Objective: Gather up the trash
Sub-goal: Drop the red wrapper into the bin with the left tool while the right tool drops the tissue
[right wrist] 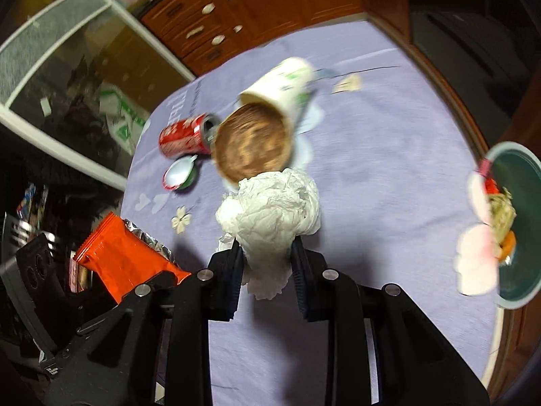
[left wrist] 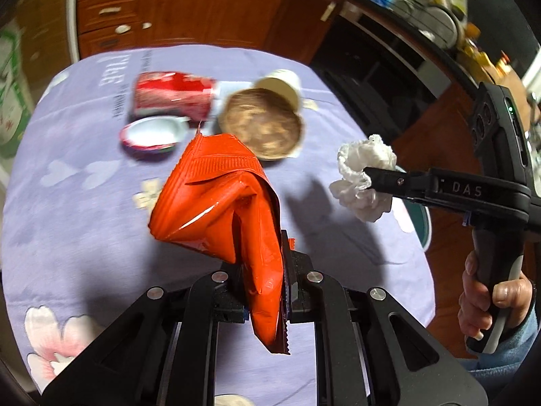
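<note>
looking along the left wrist view, we see the left gripper [left wrist: 282, 270] clamped nearly closed on an orange wrapper [left wrist: 219, 203], lifted above the lilac tablecloth [left wrist: 67, 203]. to its right the right gripper [left wrist: 370, 182] pinches a crumpled white tissue [left wrist: 365, 169], a hand [left wrist: 487, 297] on its handle. beyond lie a red can [left wrist: 172, 96], a foil lid [left wrist: 152, 135] and a tipped paper cup [left wrist: 270, 115].

in the right wrist view, we see the pads [right wrist: 236, 270] pressing the tissue's lower end. a green bin [right wrist: 514, 223] holding scraps sits at the table's right edge.
</note>
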The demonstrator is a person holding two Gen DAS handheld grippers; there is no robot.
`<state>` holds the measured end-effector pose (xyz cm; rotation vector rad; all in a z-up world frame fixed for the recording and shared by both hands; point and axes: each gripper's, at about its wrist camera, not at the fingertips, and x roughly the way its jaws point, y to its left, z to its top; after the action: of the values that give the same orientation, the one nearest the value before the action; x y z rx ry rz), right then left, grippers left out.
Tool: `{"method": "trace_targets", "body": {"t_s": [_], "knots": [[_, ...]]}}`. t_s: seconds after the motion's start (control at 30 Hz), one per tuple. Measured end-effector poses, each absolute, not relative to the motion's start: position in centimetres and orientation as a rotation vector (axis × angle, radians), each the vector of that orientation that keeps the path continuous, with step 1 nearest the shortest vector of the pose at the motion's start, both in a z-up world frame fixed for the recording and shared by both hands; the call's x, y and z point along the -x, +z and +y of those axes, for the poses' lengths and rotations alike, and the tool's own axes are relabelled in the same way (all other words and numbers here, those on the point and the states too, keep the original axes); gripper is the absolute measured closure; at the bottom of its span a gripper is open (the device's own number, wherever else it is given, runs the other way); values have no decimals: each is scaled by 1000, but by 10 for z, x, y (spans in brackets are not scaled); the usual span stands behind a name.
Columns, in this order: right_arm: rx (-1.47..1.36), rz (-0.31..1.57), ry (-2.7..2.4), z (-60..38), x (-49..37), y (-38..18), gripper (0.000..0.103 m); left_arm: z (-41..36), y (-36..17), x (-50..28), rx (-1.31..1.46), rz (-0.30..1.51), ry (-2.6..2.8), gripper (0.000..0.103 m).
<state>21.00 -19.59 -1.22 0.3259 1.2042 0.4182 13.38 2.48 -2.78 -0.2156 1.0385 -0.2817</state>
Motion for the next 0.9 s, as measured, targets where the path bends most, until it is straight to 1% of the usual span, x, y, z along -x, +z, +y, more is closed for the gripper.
{"method": "trace_targets", "body": {"t_s": [0.5,0.77,0.9], "knots": [[-580,1088,197,-376,-178,-11,78,-133,-20,-157,-13,1086,-491,89],[-702,1041,74,-468,-161,-28,78,-218,-24,-172,-129,1110,-589,89],[-740,1050,37,-497,-156,-42,78,-254,-32,-184,-162,1137,-634,89]]}}
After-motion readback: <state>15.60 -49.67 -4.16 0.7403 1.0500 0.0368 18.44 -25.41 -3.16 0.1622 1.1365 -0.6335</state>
